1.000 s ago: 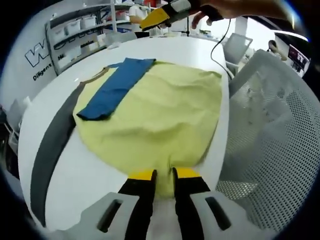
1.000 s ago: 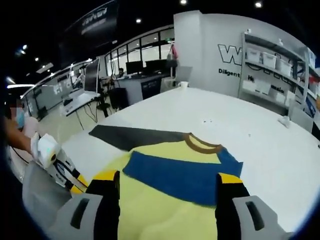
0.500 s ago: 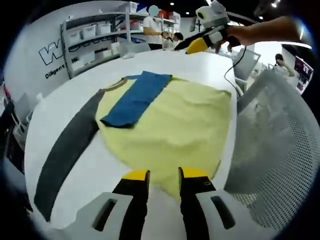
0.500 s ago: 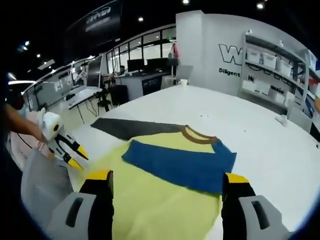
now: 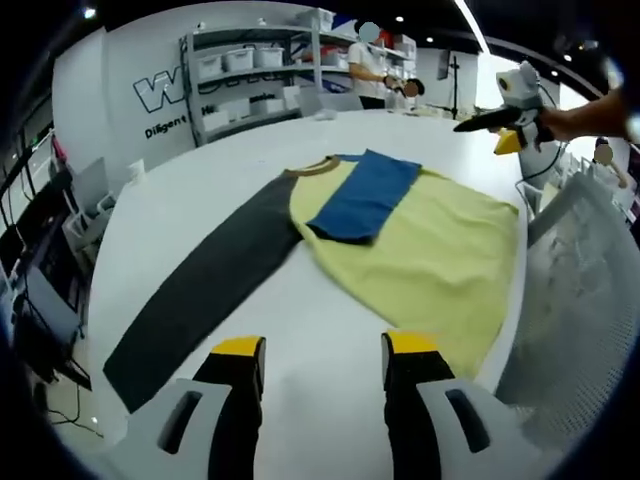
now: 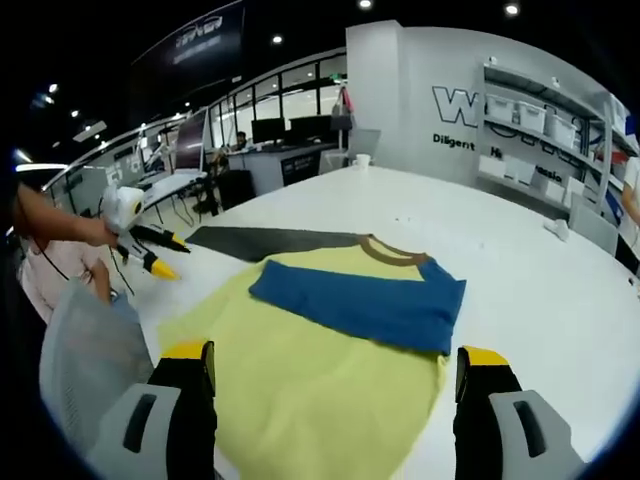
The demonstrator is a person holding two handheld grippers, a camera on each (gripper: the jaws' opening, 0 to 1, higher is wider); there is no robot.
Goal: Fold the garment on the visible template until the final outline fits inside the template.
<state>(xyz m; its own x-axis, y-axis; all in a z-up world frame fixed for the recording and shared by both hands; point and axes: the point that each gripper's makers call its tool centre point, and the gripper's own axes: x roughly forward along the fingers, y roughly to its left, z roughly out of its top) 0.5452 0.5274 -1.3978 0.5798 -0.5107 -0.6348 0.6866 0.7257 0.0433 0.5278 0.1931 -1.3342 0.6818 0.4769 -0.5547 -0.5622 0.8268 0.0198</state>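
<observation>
in the left gripper view the left gripper [image 5: 322, 352] rises at bottom centre, jaws apart over the bare white table [image 5: 190, 215], clasping nothing. in the right gripper view the right gripper [image 6: 335, 358] stands with jaws wide apart, nothing between them. the yellow garment [image 6: 320, 375] lies flat at centre frame, a blue sleeve [image 6: 360, 303] folded across it, a dark grey sleeve [image 5: 205, 290] stretching toward the lower left of the left gripper view.

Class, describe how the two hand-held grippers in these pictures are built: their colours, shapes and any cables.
The left hand-held gripper and the right hand-held gripper each have two black jaws with yellow tips, rising from pale grey slotted bases. Seen from across the table, each carries a white box on top, and a thin black cable trails below the left one.
</observation>
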